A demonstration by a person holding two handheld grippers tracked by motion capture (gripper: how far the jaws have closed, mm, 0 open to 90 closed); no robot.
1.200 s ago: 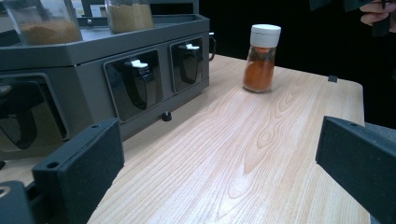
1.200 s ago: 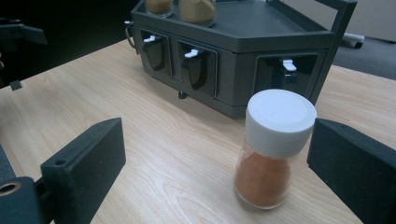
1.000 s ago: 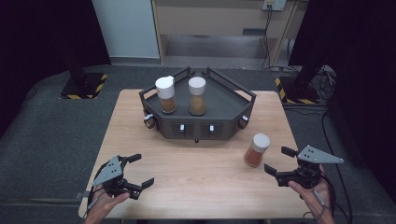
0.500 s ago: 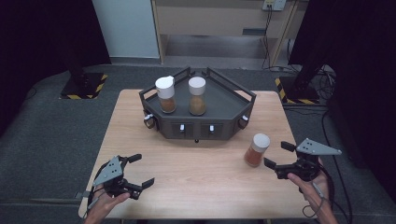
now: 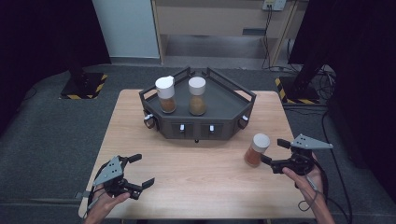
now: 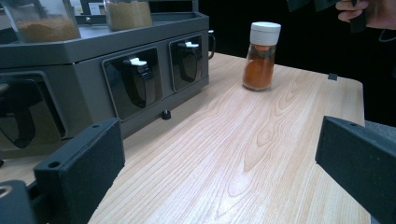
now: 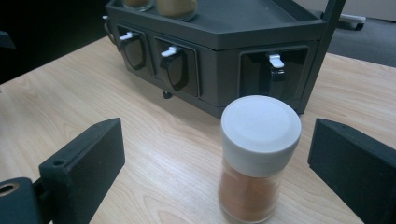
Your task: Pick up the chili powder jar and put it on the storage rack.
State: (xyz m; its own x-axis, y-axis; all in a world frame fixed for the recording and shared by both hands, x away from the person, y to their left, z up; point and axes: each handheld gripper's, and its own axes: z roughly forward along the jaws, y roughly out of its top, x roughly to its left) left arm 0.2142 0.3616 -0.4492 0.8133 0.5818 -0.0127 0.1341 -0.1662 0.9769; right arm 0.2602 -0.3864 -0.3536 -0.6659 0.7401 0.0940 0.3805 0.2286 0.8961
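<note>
High view: the right gripper (image 5: 275, 152) is sitting just beside the spice jar (image 5: 256, 150), which is standing upright on the table (image 5: 196, 186) in front of the right end of the grey rack (image 5: 233, 100). Its jaws are standing wide apart and gripping nothing. The left gripper (image 5: 138, 170) is resting near the front left corner, equally wide and empty, well apart from the jar. Two more jars (image 5: 181, 94) are standing on the rack's top shelf.

Left gripper view: the spice jar (image 6: 261, 55) is standing far off across the table, with the rack (image 6: 93, 70) to its left. The left gripper (image 6: 219, 163) is holding nothing.

Right gripper view: the spice jar (image 7: 259, 156) is sitting between the open jaws of the right gripper (image 7: 217, 161), nearer the right-hand one. Risk, as a judgement: because the jar is tall, narrow and off-centre, one jaw is likely to be touching first on closing, pushing the jar sideways or tipping it toward the rack. Gripping on the white cap (image 7: 260, 128) instead of the glass body is risking a slip during lifting.
</note>
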